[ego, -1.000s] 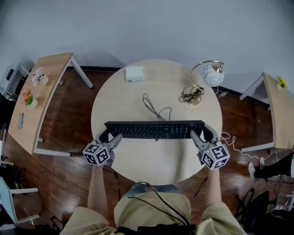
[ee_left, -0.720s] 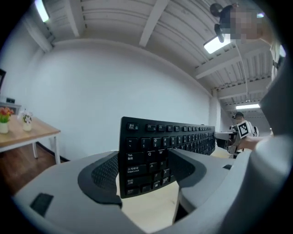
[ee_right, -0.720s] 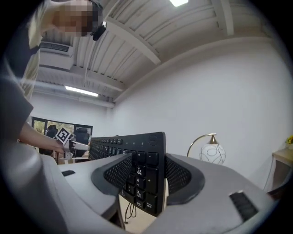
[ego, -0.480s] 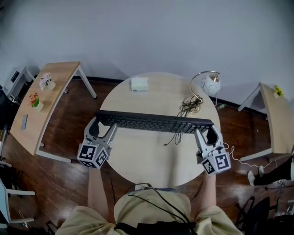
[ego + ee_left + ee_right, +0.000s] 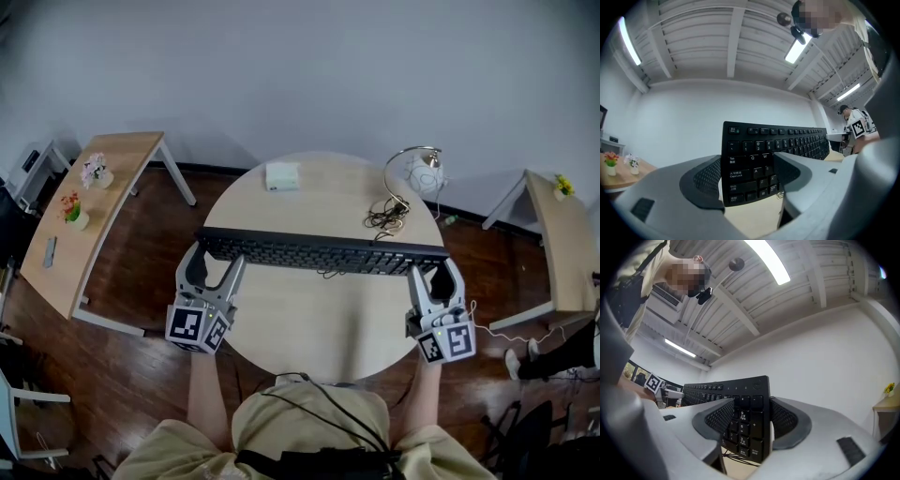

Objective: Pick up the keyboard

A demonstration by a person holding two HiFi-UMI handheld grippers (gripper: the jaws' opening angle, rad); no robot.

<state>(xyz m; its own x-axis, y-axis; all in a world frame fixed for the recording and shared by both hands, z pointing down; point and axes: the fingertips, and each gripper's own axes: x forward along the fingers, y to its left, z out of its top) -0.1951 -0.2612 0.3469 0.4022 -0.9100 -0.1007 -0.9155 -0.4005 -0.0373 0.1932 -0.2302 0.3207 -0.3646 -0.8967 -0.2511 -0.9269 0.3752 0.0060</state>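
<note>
Two grippers, one load. Head view: keyboard [image 5: 323, 251] spans from left gripper [image 5: 217, 256] to right gripper [image 5: 434, 270], long axis running jaw to jaw, one short end in each, so neither hand is nearer; round table [image 5: 309, 323] lies beneath the jaws, wood floor [image 5: 141, 356] beyond. Left gripper view: jaws opening yet pinching the Tab-key end between the pads (board tipped up, keys facing the camera). Right gripper view: jaws likewise opening, clamped across the numeric-pad end; cable [image 5: 733, 453] dangles below.
</note>
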